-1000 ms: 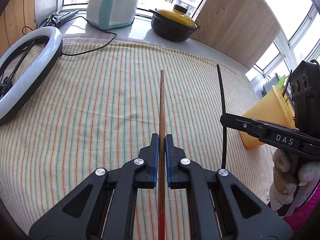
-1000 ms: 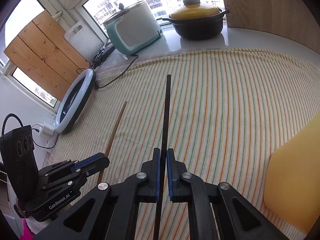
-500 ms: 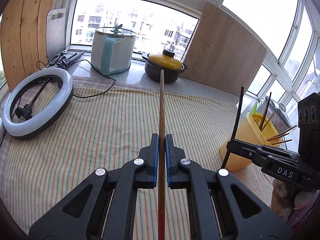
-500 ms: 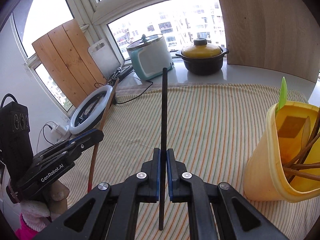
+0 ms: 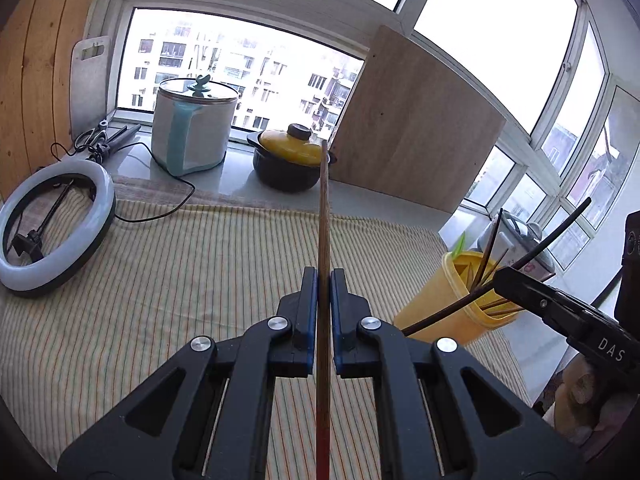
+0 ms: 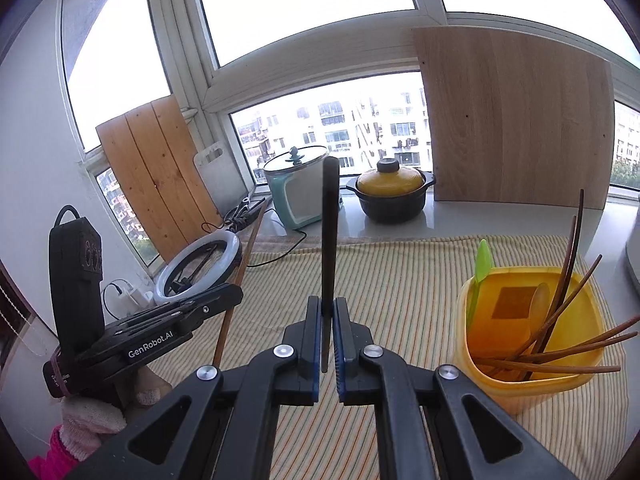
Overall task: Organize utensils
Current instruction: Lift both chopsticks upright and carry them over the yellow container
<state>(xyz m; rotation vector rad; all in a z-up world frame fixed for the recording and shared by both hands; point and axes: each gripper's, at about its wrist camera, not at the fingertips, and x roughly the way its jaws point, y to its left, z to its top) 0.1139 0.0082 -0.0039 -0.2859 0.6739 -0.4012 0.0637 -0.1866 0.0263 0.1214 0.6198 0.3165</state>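
My left gripper (image 5: 324, 280) is shut on a brown wooden chopstick (image 5: 323, 208) with a red lower end, held above the striped cloth (image 5: 180, 264). Between the pads of my right gripper (image 6: 328, 312) a black chopstick (image 6: 329, 232) stands upright, gripped tight. The yellow utensil holder (image 6: 520, 388) sits on the cloth to the right of my right gripper, with several brown chopsticks, a wooden spoon and a green utensil in it. In the left wrist view the holder (image 5: 436, 300) lies right of centre, with the right gripper (image 5: 500, 276) and its black chopstick (image 5: 560, 228) above it.
A ring light (image 5: 52, 220) lies at the cloth's left end. On the sill behind stand a rice cooker (image 5: 192, 124) with its cord, a yellow-lidded black pot (image 5: 290, 156) and a leaning wooden board (image 5: 412, 128). A gloved hand (image 6: 92, 420) holds the left gripper (image 6: 236, 292).
Both grippers have risen and tilted up with their chopsticks still held. The right gripper has moved toward the yellow holder, which has come upright and into fuller view.
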